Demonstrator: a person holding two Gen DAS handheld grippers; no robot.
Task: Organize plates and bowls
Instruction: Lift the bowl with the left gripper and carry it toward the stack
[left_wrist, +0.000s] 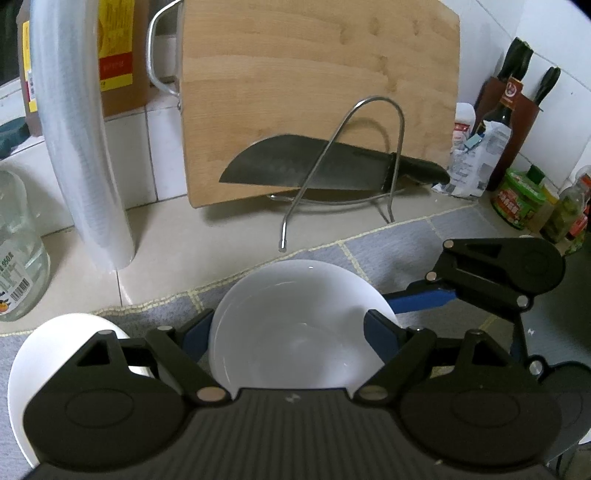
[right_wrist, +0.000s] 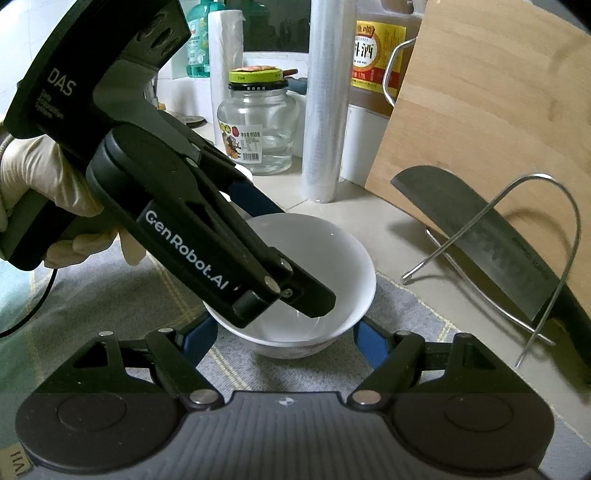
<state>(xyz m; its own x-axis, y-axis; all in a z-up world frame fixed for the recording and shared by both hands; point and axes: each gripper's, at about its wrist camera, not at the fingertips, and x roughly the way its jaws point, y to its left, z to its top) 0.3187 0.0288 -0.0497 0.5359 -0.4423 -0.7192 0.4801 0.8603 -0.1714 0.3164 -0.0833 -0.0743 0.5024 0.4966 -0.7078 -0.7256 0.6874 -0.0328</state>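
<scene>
I am holding the left gripper (left_wrist: 291, 338) clamped across the white bowl (left_wrist: 295, 328) on the grey mat (left_wrist: 399, 243); the right gripper (right_wrist: 286, 339) is flanking its base, contact unclear.

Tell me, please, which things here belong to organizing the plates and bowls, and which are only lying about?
For the job:
- white bowl between the grippers
- second white bowl

Only lying about:
- cutting board
- knife
- wire rack
- glass jar
- plastic roll
</scene>
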